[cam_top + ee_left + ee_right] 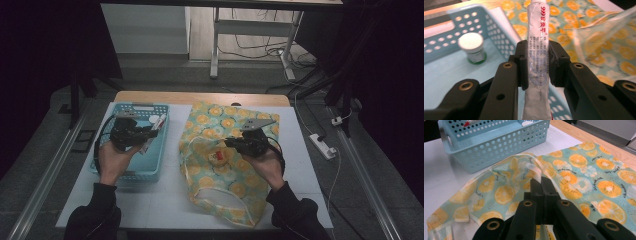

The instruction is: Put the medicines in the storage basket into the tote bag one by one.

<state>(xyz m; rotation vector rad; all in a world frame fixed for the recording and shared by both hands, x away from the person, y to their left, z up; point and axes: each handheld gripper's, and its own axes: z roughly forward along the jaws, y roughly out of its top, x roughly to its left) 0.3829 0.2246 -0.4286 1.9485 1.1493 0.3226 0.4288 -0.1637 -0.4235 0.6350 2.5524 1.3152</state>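
Observation:
My left gripper hovers over the blue basket, shut on a white tube with red print. The tube stands upright between the pads and its far end points toward the bag. An orange-print bag lies to the right of the basket. My right gripper is shut on the upper layer of the bag near its white-trimmed rim, and holds that layer raised. In the high view the right gripper sits over the bag's middle.
A small white-capped jar stands in the basket's far corner. A small red and white item shows at the bag's middle. The white mat ends at the table's wooden far edge. A power strip lies on the floor to the right.

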